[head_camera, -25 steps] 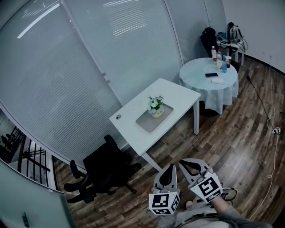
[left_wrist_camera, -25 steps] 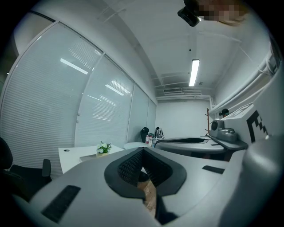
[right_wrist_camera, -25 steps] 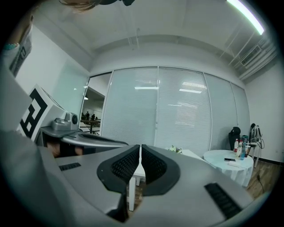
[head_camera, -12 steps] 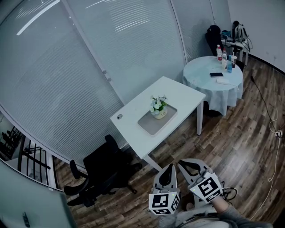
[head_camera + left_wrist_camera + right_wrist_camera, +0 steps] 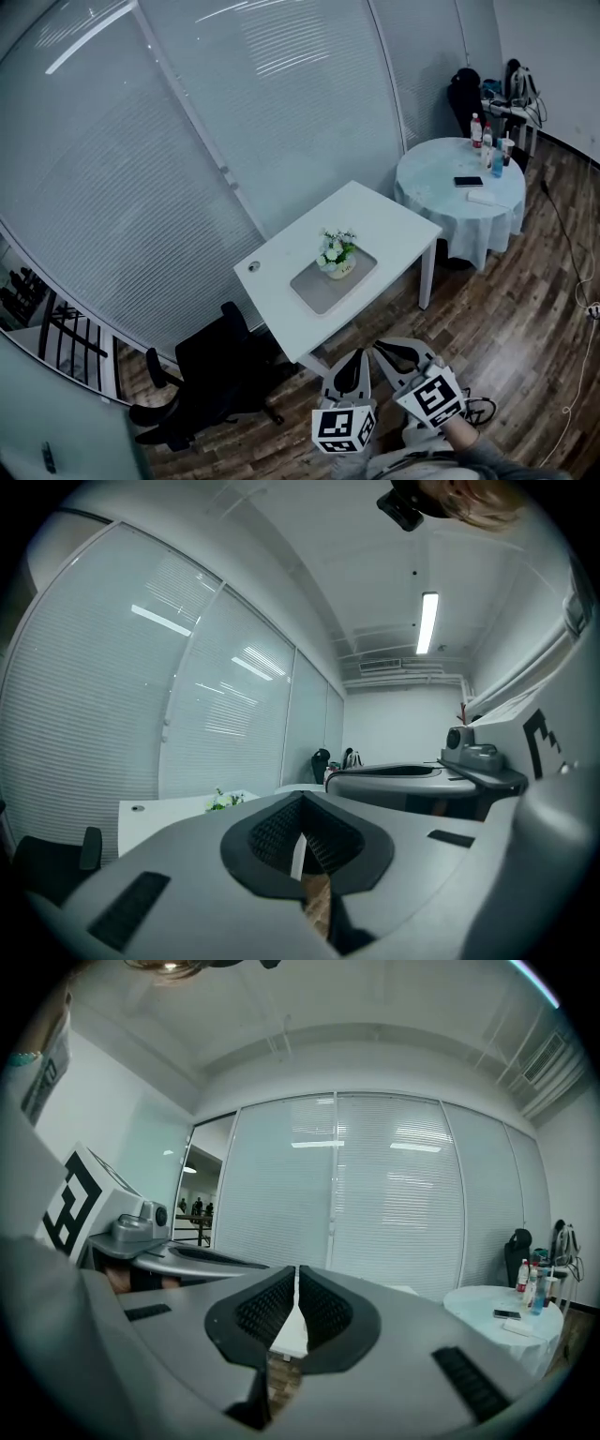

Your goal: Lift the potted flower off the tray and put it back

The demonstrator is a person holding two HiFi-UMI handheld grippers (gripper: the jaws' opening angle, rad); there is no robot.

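With the left gripper [image 5: 350, 367] and right gripper [image 5: 405, 356] both closed and empty, and the flower [image 5: 336, 251] on its tray [image 5: 319, 291] well ahead, reaching it unopened could tip it over.

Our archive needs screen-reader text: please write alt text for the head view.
A potted flower stands on a grey tray on a white table. At the bottom edge, the left tool and right tool, both shut and empty, point toward the table.
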